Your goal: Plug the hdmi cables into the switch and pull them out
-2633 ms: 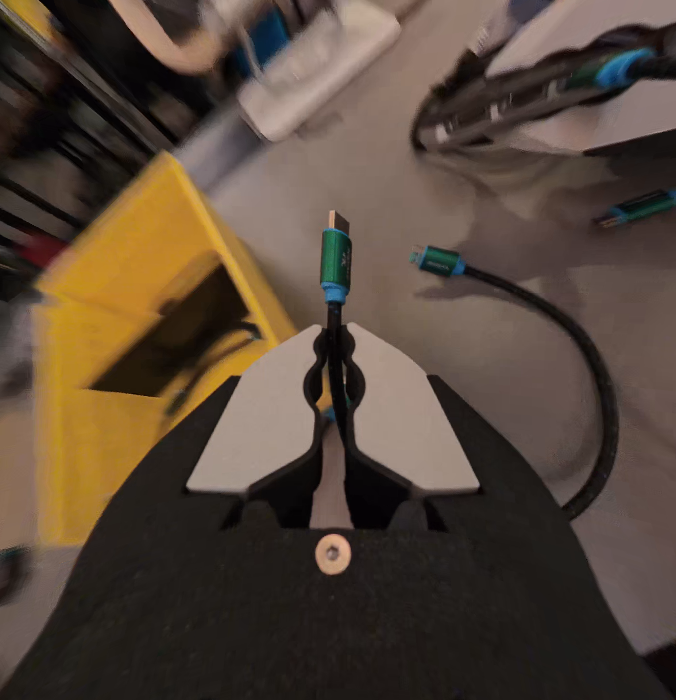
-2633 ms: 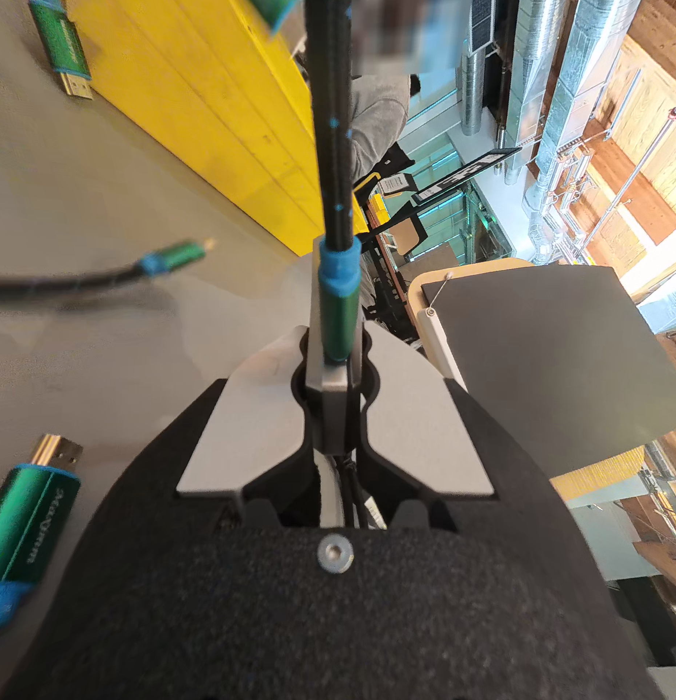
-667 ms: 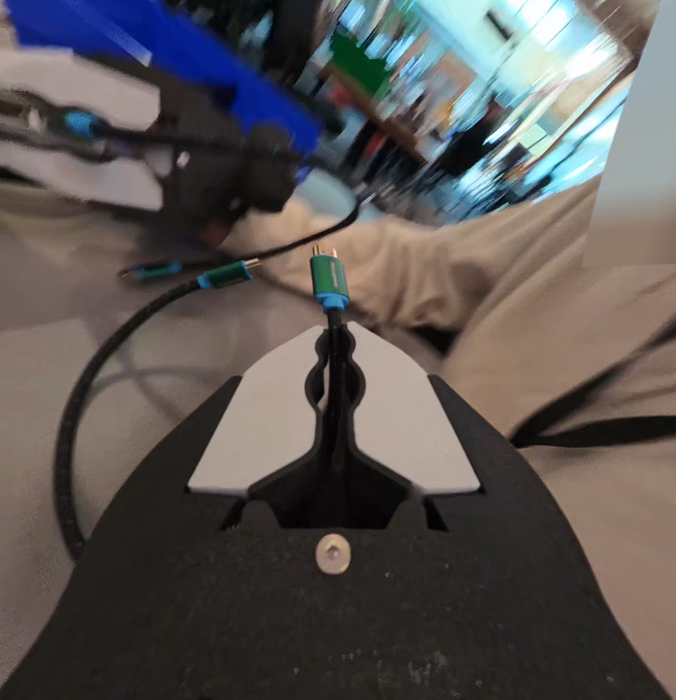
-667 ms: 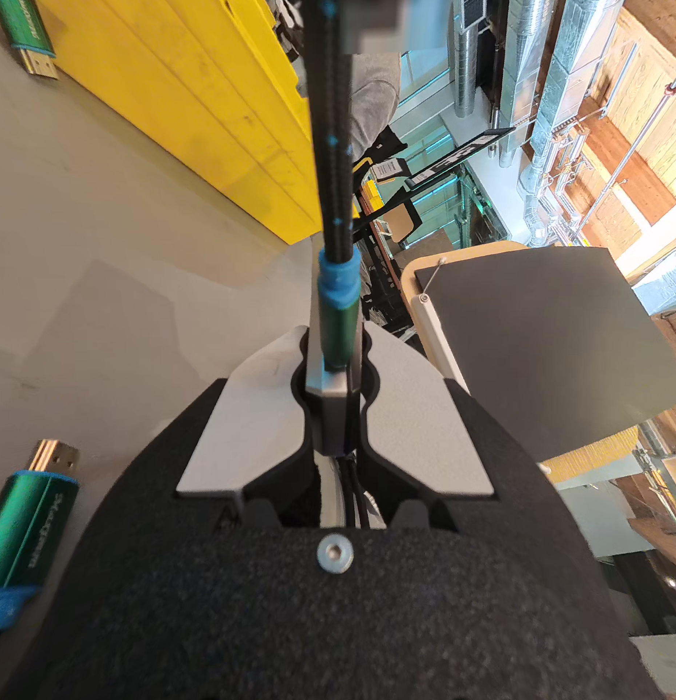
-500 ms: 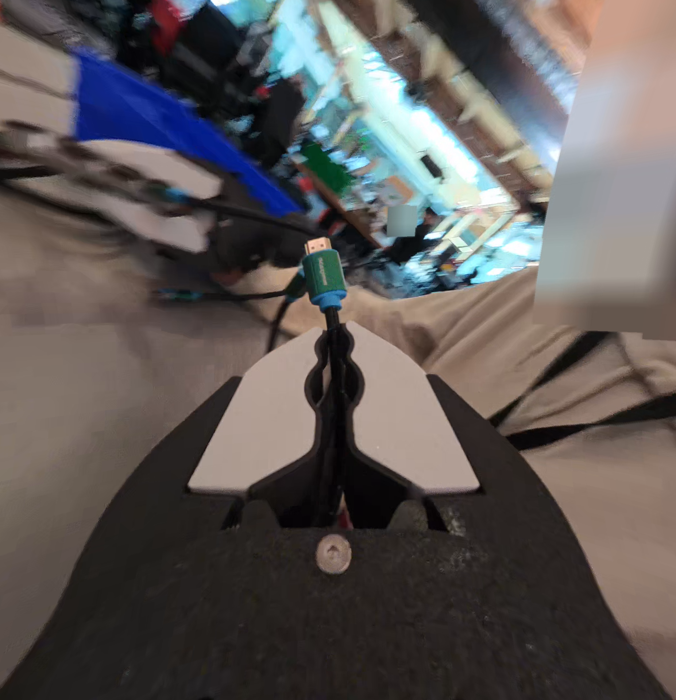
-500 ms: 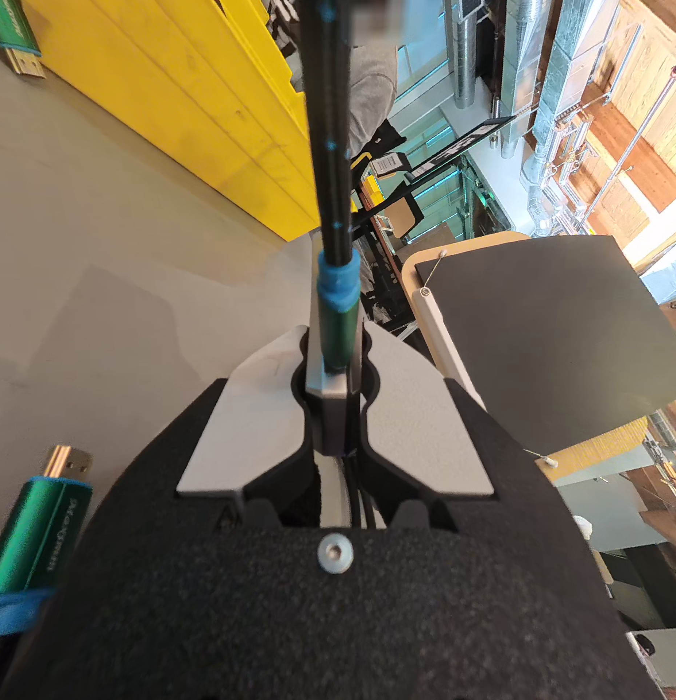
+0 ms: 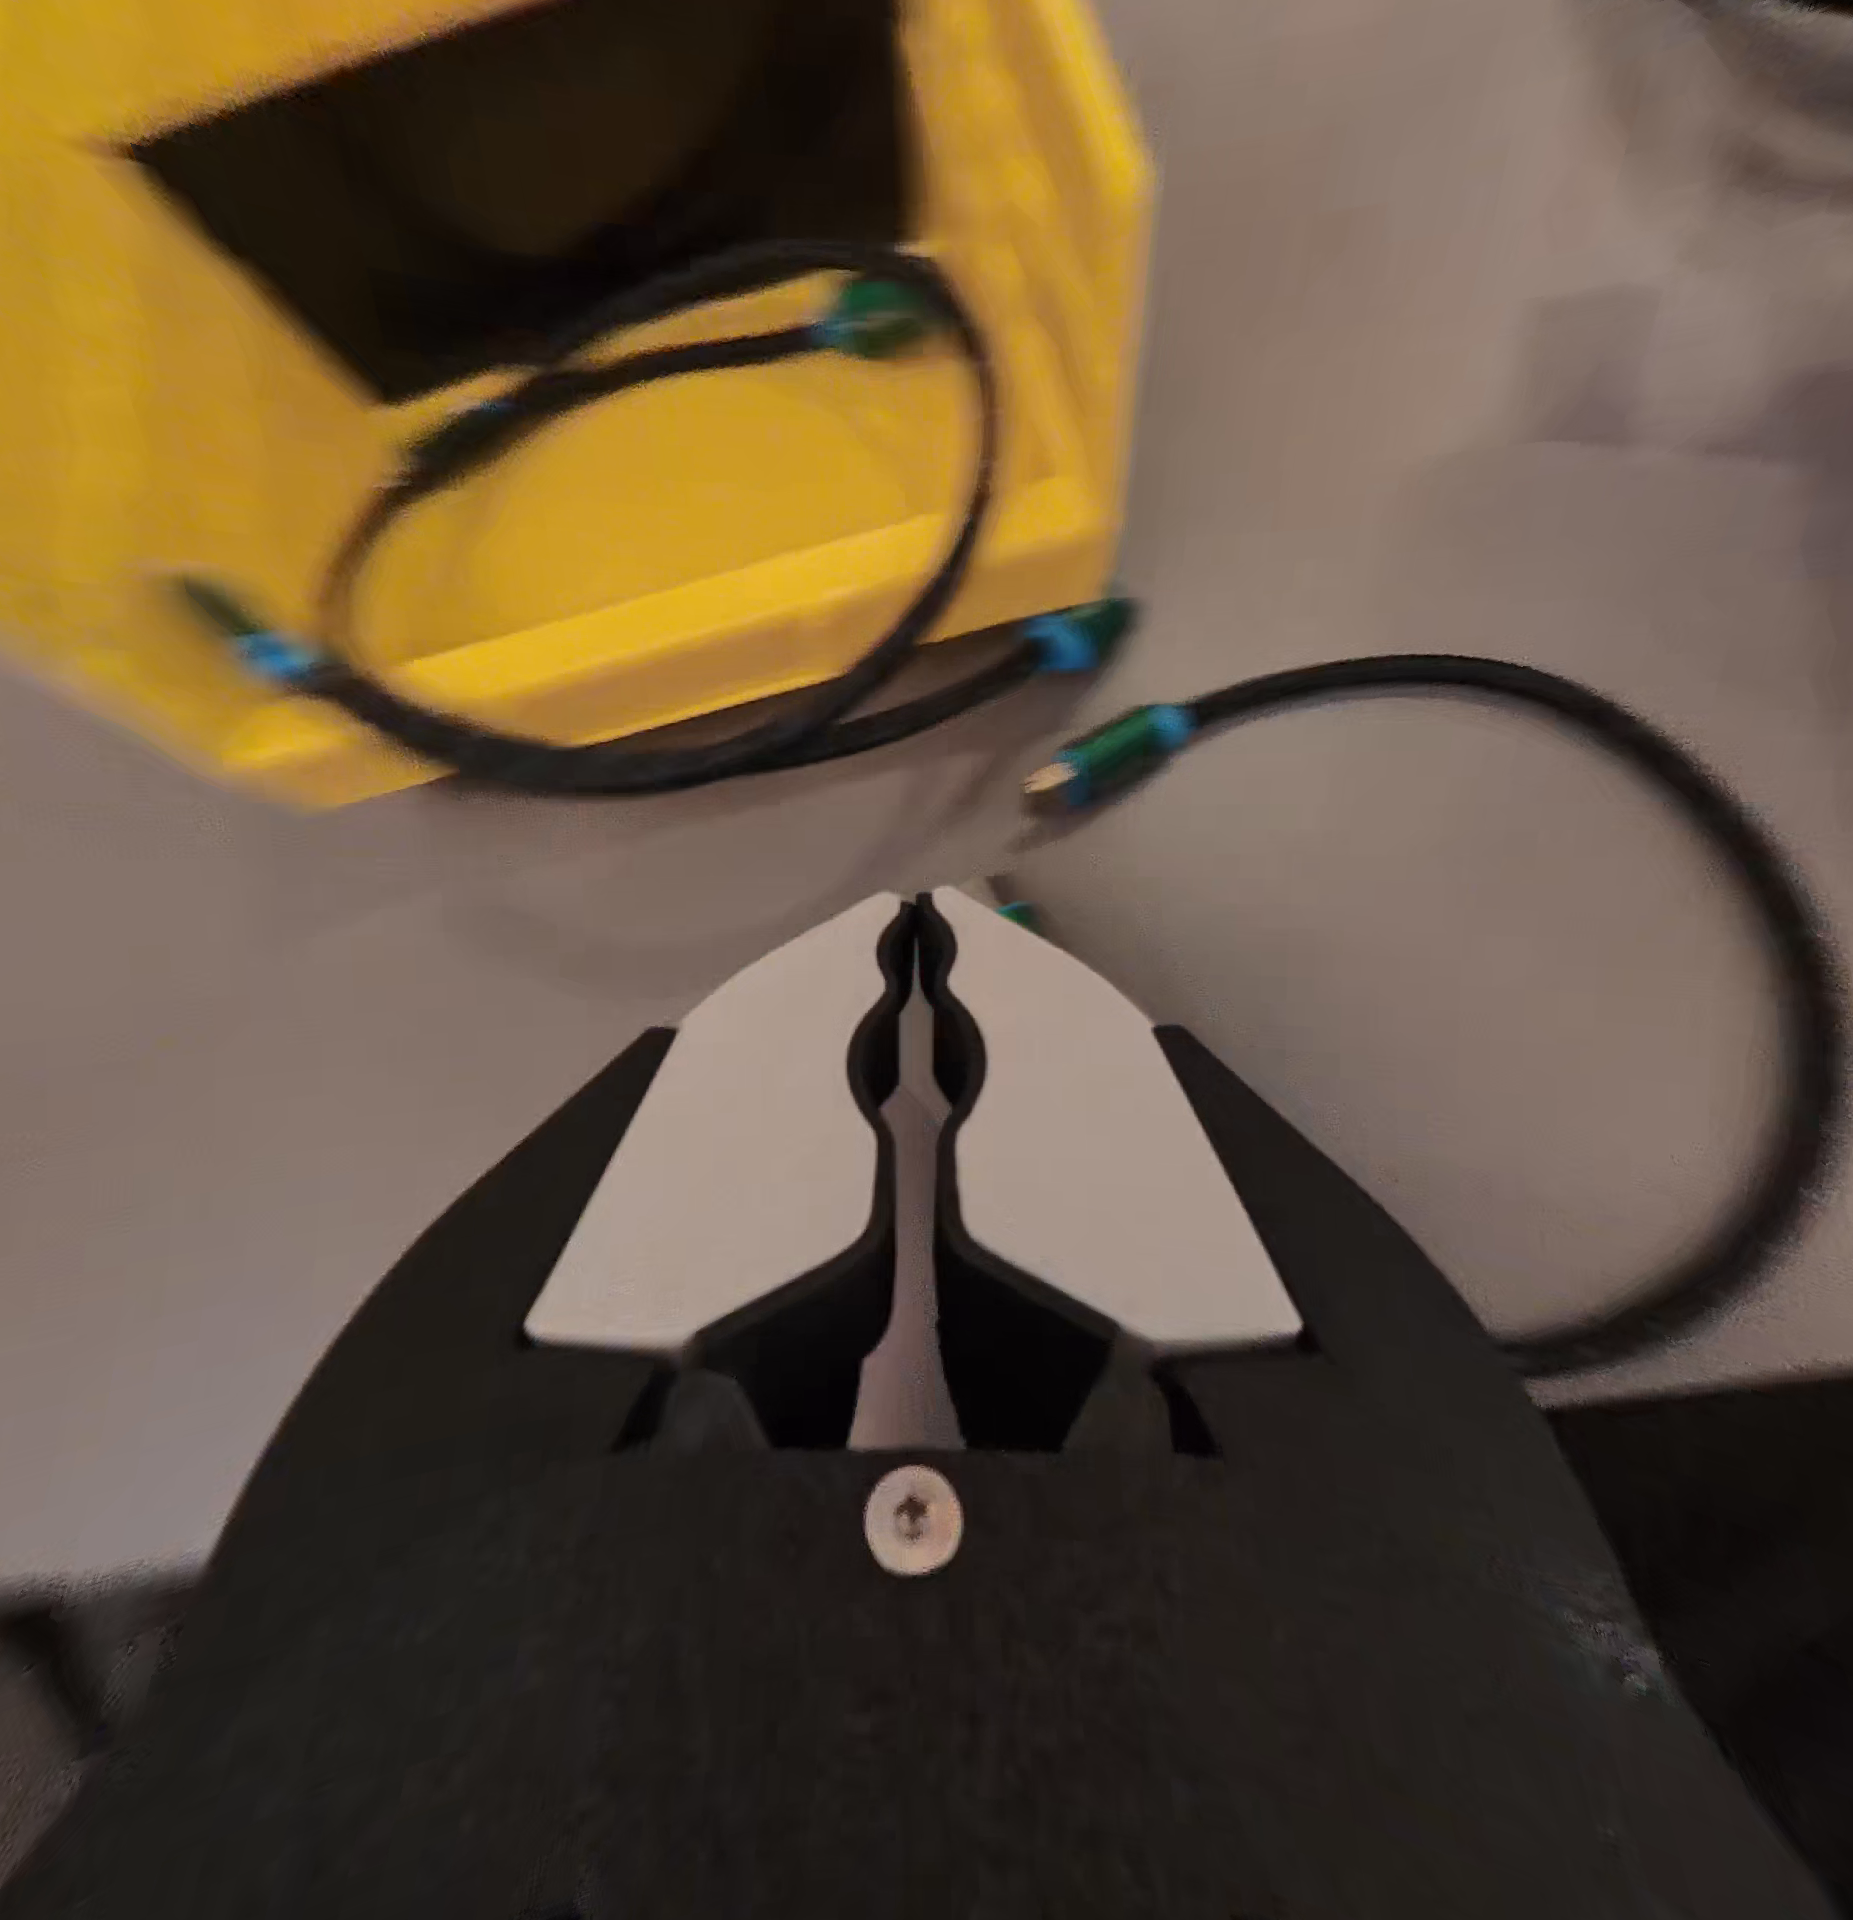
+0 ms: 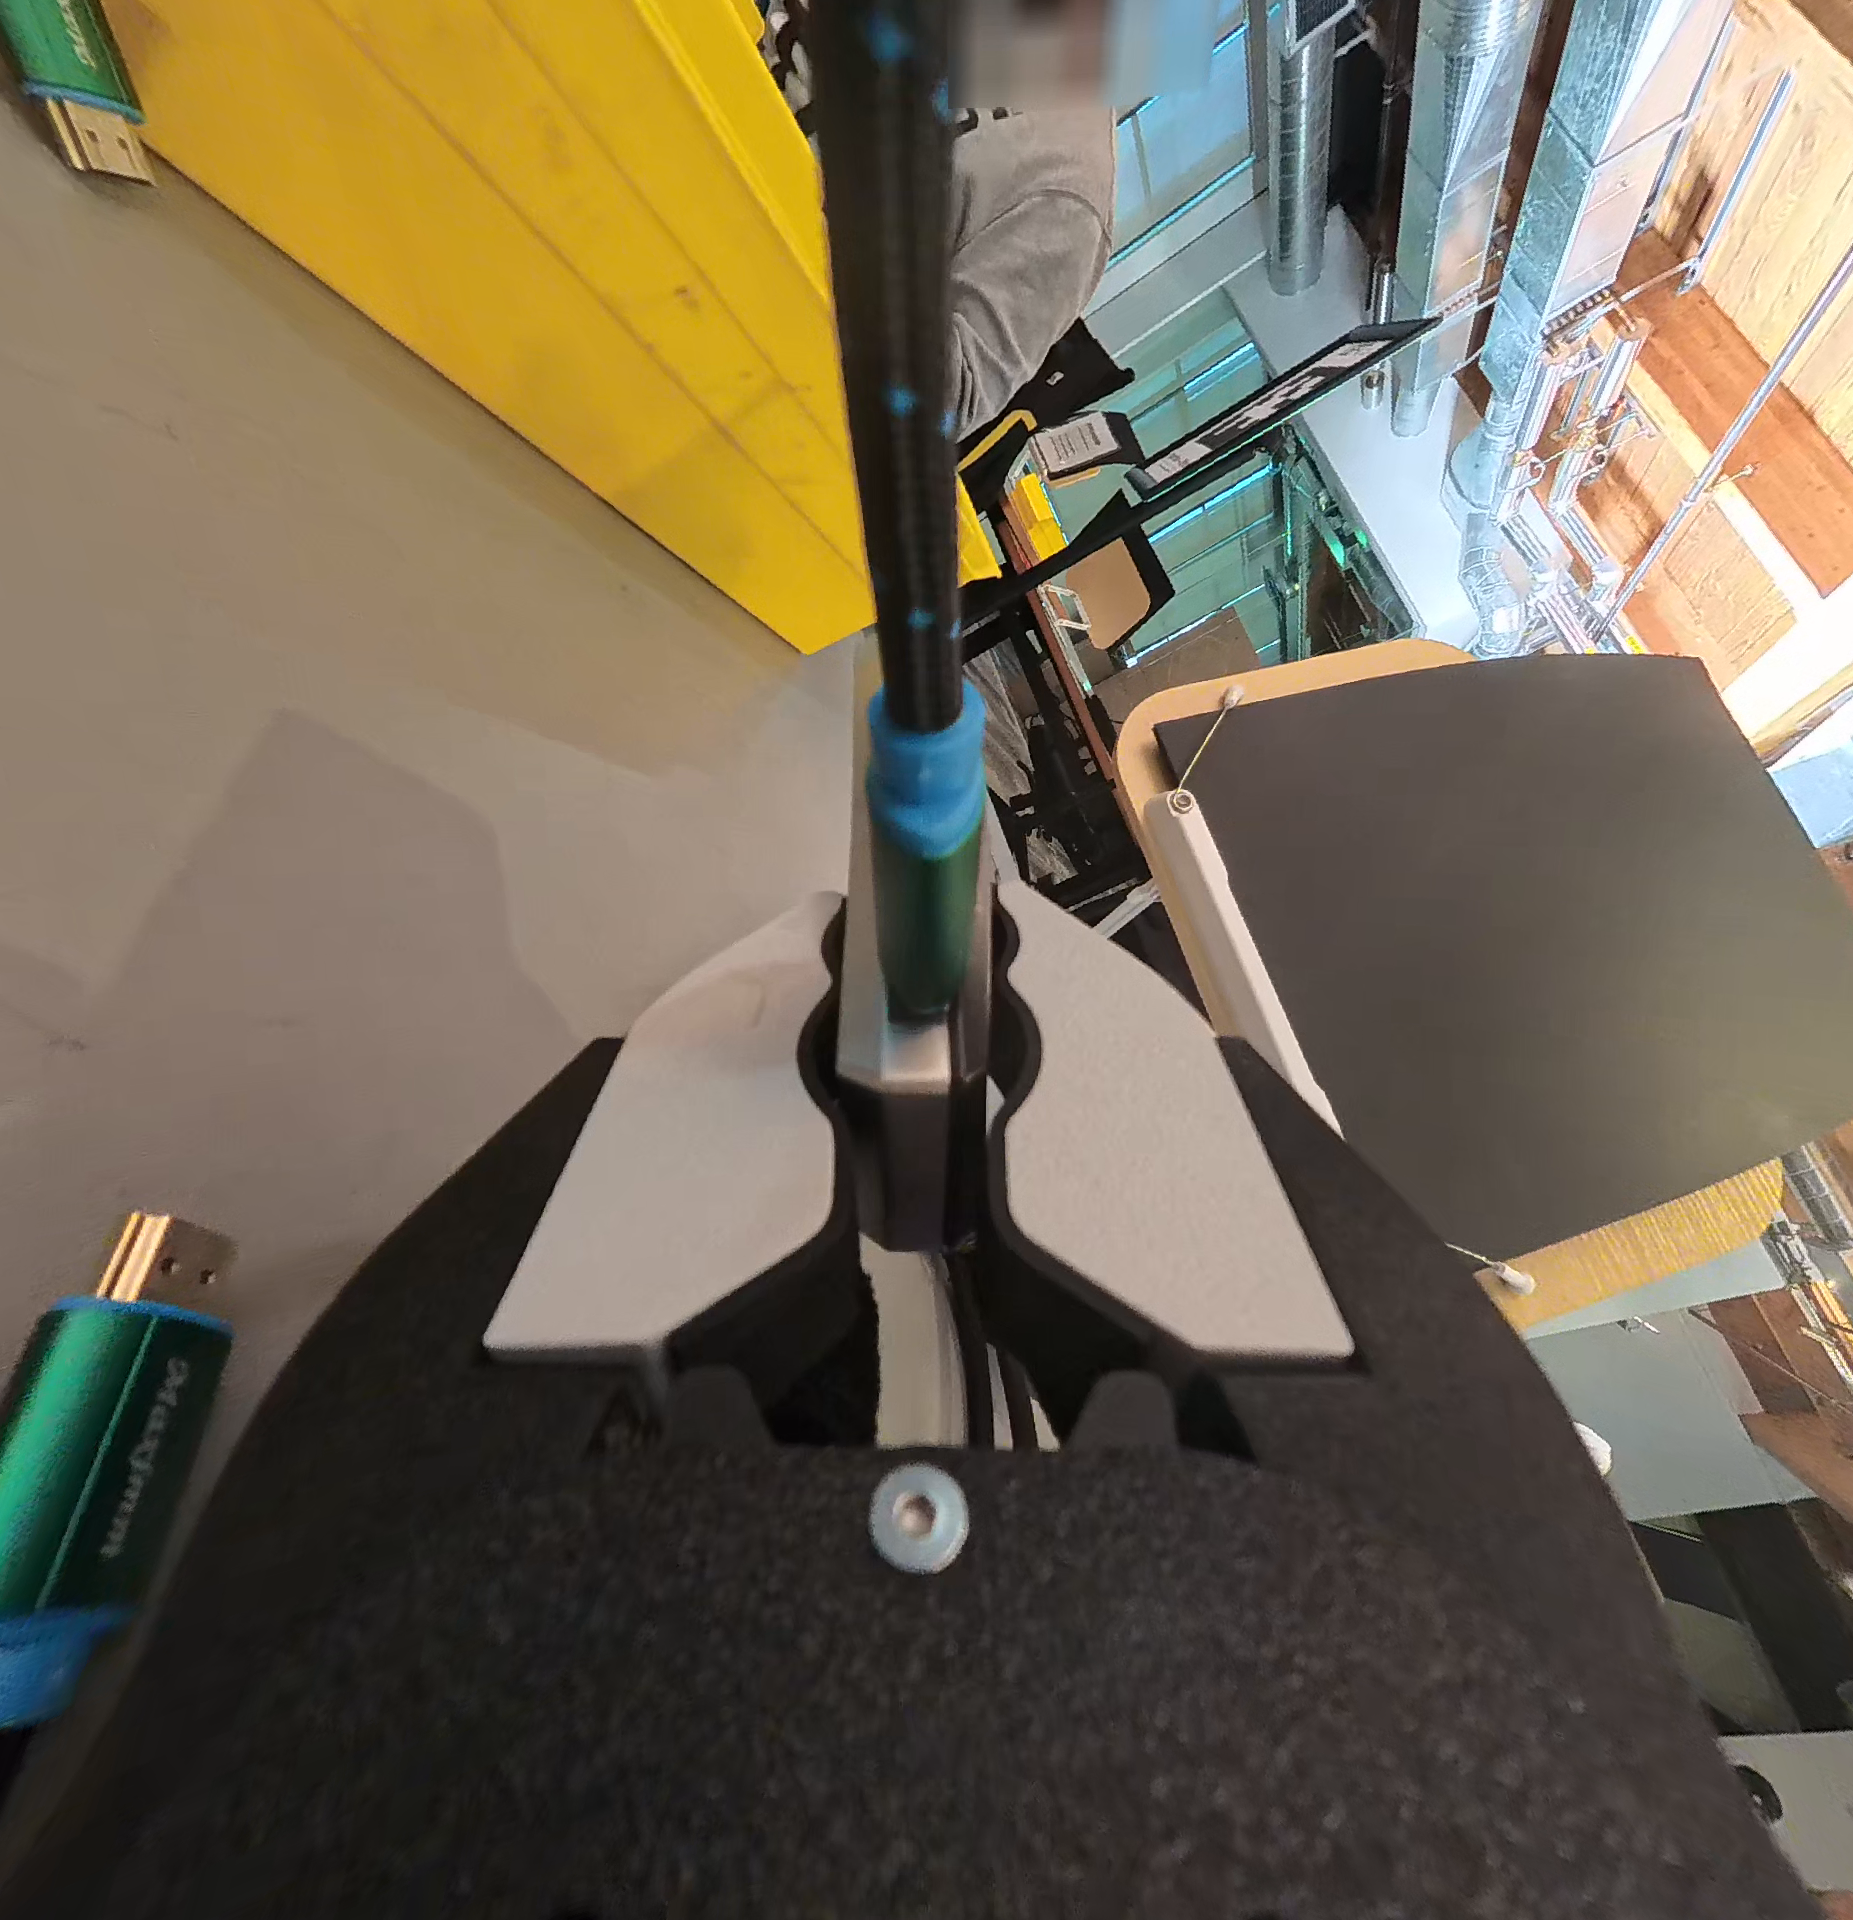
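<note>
Our left gripper (image 7: 919,906): jaws together, nothing between them, above the grey bench (image 7: 278,1039). One HDMI cable (image 7: 610,582) droops over the yellow bin (image 7: 693,520); another (image 7: 1732,987) curls on the bench. Our right gripper (image 8: 917,935): jaws clamped on the switch (image 8: 896,1101), one green plug (image 8: 927,914) seated in it.

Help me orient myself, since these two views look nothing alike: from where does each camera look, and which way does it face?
Left wrist view: sits on the left gripper, looks down at the grey table, the yellow bin and loose cables; its own jaws show, closed and empty.
Right wrist view: sits on the right gripper, looks along the tabletop past the bin into the room; its jaws clamp the switch, a plugged cable rising from it.
Shared: the yellow bin, the grey table, and green-shelled HDMI plugs.
</note>
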Demonstrator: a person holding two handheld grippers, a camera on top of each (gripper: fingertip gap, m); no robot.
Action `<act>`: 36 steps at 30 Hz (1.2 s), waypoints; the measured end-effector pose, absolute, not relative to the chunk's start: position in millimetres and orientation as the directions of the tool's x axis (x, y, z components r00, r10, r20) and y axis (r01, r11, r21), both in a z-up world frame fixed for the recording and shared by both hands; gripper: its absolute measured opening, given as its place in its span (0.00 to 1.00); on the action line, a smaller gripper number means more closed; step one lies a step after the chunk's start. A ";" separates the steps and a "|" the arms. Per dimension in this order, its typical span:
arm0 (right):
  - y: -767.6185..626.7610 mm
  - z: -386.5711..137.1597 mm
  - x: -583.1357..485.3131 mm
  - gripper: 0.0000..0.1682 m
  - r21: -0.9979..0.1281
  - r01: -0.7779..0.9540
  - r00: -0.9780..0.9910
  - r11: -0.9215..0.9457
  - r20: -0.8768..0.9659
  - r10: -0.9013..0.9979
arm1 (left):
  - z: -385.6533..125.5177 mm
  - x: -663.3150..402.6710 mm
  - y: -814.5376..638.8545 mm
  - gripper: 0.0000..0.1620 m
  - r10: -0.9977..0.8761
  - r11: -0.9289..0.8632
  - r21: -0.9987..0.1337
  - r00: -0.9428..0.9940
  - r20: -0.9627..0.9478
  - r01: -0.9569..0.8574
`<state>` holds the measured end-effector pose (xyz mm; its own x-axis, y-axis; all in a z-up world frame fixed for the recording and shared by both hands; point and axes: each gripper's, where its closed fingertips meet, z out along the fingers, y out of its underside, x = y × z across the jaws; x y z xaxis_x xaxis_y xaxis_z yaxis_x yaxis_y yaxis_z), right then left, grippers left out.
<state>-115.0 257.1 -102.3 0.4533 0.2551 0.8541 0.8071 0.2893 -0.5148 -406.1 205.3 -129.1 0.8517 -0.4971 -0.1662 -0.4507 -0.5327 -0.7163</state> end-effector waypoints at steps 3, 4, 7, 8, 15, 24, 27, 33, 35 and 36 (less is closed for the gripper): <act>257.8 -103.4 -115.9 0.14 -0.515 0.807 0.453 0.288 0.854 0.257 | -121.8 -418.5 186.3 0.17 -0.339 -0.599 -0.733 0.931 -0.135 -0.324; 258.0 -103.9 -116.5 0.13 -0.513 0.809 0.451 0.287 0.855 0.257 | -126.6 -409.0 179.0 0.22 -0.340 -0.615 -0.734 0.937 -0.082 -0.287; 257.6 -104.3 -116.9 0.13 -0.505 0.814 0.444 0.288 0.860 0.252 | -150.6 -390.7 173.8 0.25 -0.351 -0.641 -0.687 0.927 -0.133 -0.342; 257.2 -103.9 -116.7 0.13 -0.503 0.815 0.444 0.288 0.861 0.249 | -161.9 -393.4 174.0 0.26 -0.333 -0.659 -0.647 0.920 -0.205 -0.383; 257.9 -105.4 -116.0 0.13 -0.512 0.812 0.449 0.280 0.855 0.260 | -191.9 -388.2 177.3 0.06 -0.325 -0.677 -0.618 0.915 -0.237 -0.401; 256.4 -104.8 -117.6 0.13 -0.496 0.820 0.435 0.286 0.864 0.252 | -177.8 -335.7 158.6 0.04 -0.533 -0.751 -0.612 0.774 0.344 -0.245; 255.6 -101.5 -117.2 0.13 -0.508 0.810 0.449 0.293 0.859 0.247 | -156.5 -320.1 154.6 0.03 -0.579 -0.759 -0.610 0.663 0.474 -0.227; 243.3 -79.3 -121.2 0.14 -0.479 0.795 0.455 0.373 0.877 0.156 | -108.5 -280.3 155.5 0.03 -0.685 -0.725 -0.604 0.436 0.584 -0.330; 236.4 -72.6 -126.7 0.14 -0.448 0.793 0.439 0.412 0.890 0.122 | -94.6 -259.1 149.2 0.03 -0.714 -0.700 -0.597 0.350 0.607 -0.393; 234.7 -72.3 -128.9 0.14 -0.435 0.800 0.427 0.413 0.897 0.116 | -89.0 -248.3 146.8 0.03 -0.718 -0.693 -0.590 0.316 0.620 -0.415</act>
